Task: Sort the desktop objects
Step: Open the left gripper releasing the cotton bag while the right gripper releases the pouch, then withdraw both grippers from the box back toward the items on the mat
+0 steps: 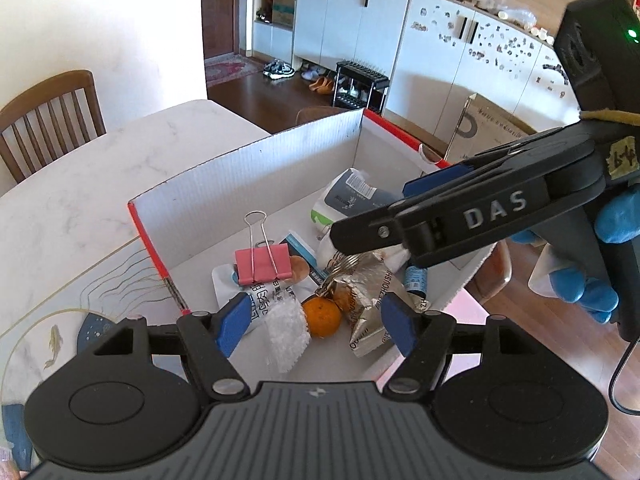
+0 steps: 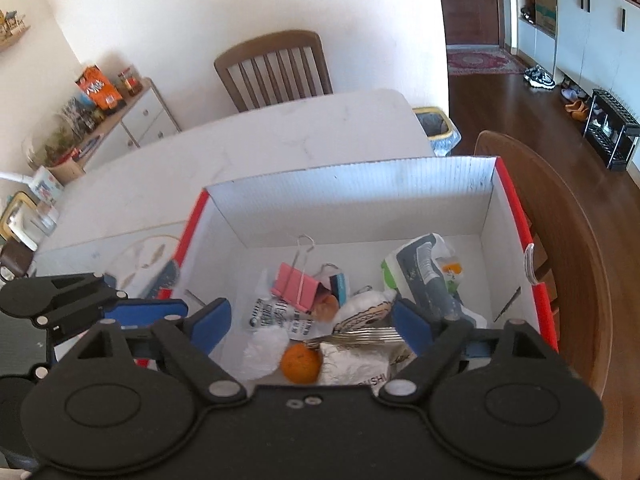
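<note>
A red-edged white cardboard box [image 1: 256, 184] [image 2: 360, 184] on the marble table holds several things: a pink binder clip [image 1: 262, 266] [image 2: 298, 288], an orange [image 1: 322, 316] [image 2: 301, 364], a silver foil packet [image 1: 372, 292] [image 2: 356, 364], a metal fork [image 2: 356, 336] [image 1: 344, 260], a crumpled white wrapper [image 1: 284, 332] [image 2: 264, 348] and a grey-green pouch [image 1: 352, 196] [image 2: 424, 276]. My left gripper [image 1: 316, 324] is open above the box's near side. My right gripper [image 2: 310, 324] is open over the box; in the left wrist view its fingers [image 1: 360, 236] hang above the fork.
A wooden chair [image 1: 52, 120] [image 2: 276, 68] stands at the table's far side. A second chair [image 2: 560, 264] is to the right of the box. A placemat with fish drawings [image 1: 60, 320] lies left of the box. Cabinets [image 1: 360, 16] line the far wall.
</note>
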### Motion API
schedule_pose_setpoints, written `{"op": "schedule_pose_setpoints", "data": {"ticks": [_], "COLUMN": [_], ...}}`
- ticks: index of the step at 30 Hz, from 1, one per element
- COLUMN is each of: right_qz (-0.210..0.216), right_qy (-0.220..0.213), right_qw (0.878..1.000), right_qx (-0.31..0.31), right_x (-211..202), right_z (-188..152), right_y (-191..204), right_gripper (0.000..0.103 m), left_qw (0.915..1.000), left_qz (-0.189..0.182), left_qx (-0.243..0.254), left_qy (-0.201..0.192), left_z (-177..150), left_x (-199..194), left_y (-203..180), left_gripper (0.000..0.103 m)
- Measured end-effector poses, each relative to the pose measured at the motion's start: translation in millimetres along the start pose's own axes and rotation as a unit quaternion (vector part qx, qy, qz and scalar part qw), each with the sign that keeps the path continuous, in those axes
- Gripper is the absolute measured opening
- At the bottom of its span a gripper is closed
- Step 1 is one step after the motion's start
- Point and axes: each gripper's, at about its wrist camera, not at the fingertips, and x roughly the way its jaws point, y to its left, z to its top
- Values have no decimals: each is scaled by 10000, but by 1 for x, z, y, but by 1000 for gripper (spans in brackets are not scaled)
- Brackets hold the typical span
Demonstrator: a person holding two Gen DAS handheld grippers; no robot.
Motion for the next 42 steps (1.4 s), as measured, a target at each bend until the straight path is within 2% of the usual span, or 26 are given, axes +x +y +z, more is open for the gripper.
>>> {"op": "schedule_pose_setpoints", "data": {"ticks": [2, 4, 8, 10, 19, 26, 33, 42], "right_qz": [-9, -28, -59, -41, -33, -1, 52, 37], "right_qy": [-117, -235, -416, -481, -727, -878, -803, -671], "right_qw": [9999, 9996, 9989, 9987, 9973, 9961, 9967, 9975], "right_qx": [-53, -119, -183, -153, 49, 29, -39, -229], "right_x": [-8, -14, -24, -27, -39, -43, -33, -10], "right_z": [-2, -3, -7, -10, -19, -28, -35, -40], "right_y": [4, 10, 21, 25, 50, 89, 131, 185], "right_gripper": [92, 94, 97, 97, 98, 100, 101, 101], "left_qw": [10000, 10000, 9998, 9995, 9972, 9950, 9942, 9923], "left_qz": [-22, -35, -65, 1, 50, 107, 198, 616], "left_qx": [-8, -2, -9, -3, -180, -309, -515, -781], "left_qy": [-41, -92, -194, -316, -731, -944, -927, -733], "left_z": [-2, -6, -12, -16, -33, -53, -81, -123], "left_x": [-5, -11, -23, -32, -75, -107, -121, -136], "left_y": [1, 2, 5, 8, 33, 61, 97, 159], "left_gripper": [71, 79, 79, 83, 84, 87, 100, 100]}}
